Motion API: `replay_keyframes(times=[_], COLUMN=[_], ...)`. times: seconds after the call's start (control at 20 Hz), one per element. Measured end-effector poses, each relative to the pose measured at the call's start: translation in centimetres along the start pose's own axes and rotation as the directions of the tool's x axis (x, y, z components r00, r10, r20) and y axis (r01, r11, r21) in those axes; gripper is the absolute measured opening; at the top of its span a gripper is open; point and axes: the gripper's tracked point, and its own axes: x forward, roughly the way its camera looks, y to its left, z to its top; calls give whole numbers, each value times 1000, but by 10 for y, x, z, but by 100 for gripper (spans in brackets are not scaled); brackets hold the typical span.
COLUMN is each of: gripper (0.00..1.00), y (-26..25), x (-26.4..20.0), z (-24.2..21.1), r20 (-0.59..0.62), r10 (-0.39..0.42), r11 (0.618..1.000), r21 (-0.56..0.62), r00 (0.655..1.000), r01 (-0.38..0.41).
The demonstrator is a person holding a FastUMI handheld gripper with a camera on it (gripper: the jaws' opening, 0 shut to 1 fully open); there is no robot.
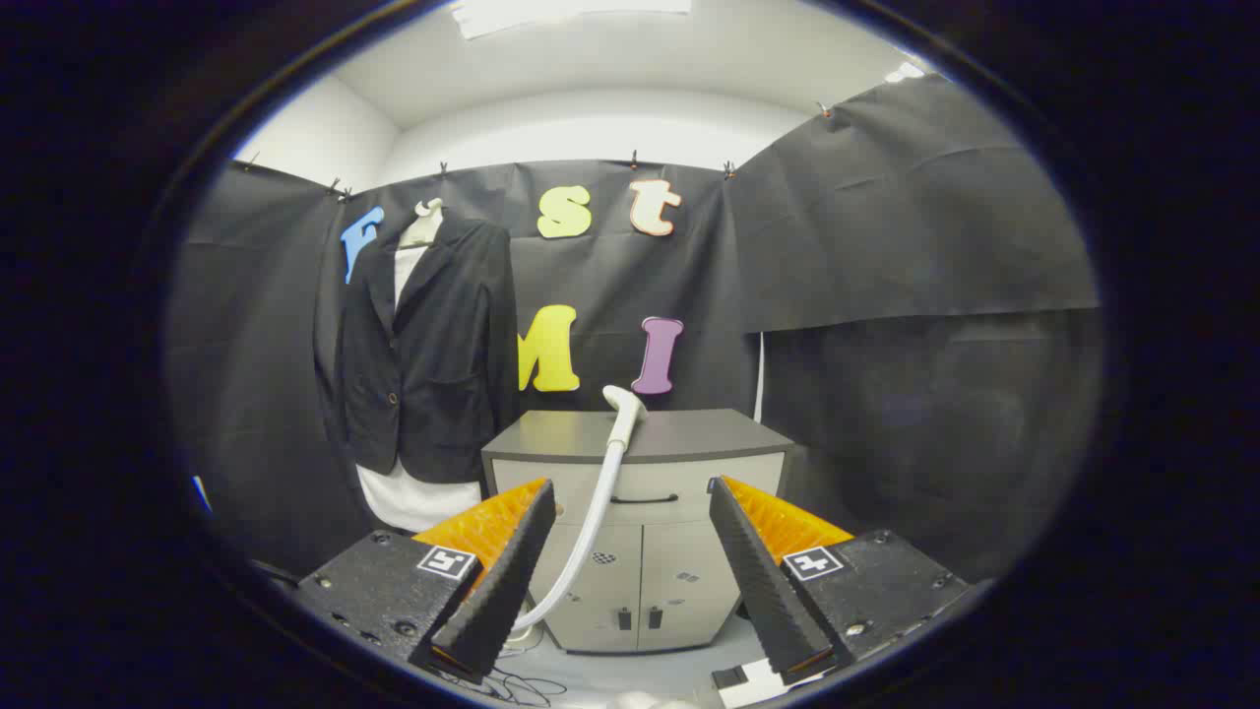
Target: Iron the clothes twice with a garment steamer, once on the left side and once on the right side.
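Two ridged black-and-orange fingers (512,581) of the claw (630,537) stand wide apart with nothing gripped between them. Beyond them, in the gap, stands a grey cabinet (650,551) with two doors and a drawer handle. Against its front leans the white garment steamer (624,406) — its head rests on the cabinet's top edge, and its pale hose (581,542) curves down toward the floor near the left finger. Loose cables (512,679) lie on the floor there. Left of the cabinet a black jacket (423,345) hangs on a hanger against the dark cloth wall, over a white garment (409,497) — well beyond the fingers.
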Motion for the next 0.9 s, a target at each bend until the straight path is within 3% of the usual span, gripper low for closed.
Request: replay_keyframes(times=[0.9], gripper=[98], y=[9], x=[4], z=[24], r20=[14], r10=[2], r11=[1000], r21=[-17], r00=[1000], r01=[-2])
